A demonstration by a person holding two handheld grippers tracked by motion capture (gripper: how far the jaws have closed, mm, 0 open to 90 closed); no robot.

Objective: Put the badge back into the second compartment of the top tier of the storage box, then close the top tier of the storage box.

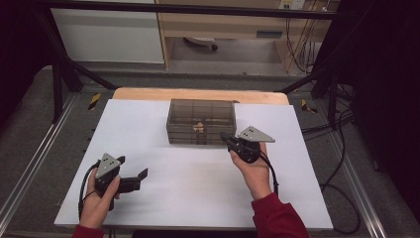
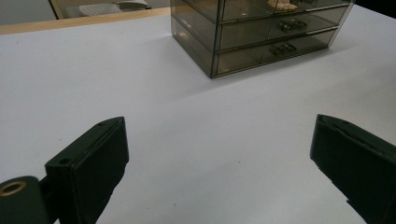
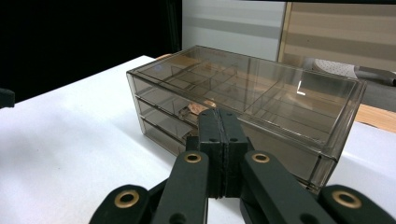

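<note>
A smoky clear plastic drawer box [image 1: 201,121] sits mid-tabletop [image 1: 148,148]. It looks light, rigid, slippery; small drawer handles [image 2: 282,48] seem the best hold. Right gripper [image 1: 229,139], closed and empty, nears its front; left gripper [image 1: 143,174] gapes empty.

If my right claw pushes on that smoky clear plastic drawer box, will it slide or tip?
The smoky transparent plastic drawer box looks wide and low, so tipping seems unlikely. It appears nearly empty, probably light, and would likely slide on the smooth white tabletop. Thin rigid walls may crack under hard pressure from the shut right claw.
</note>
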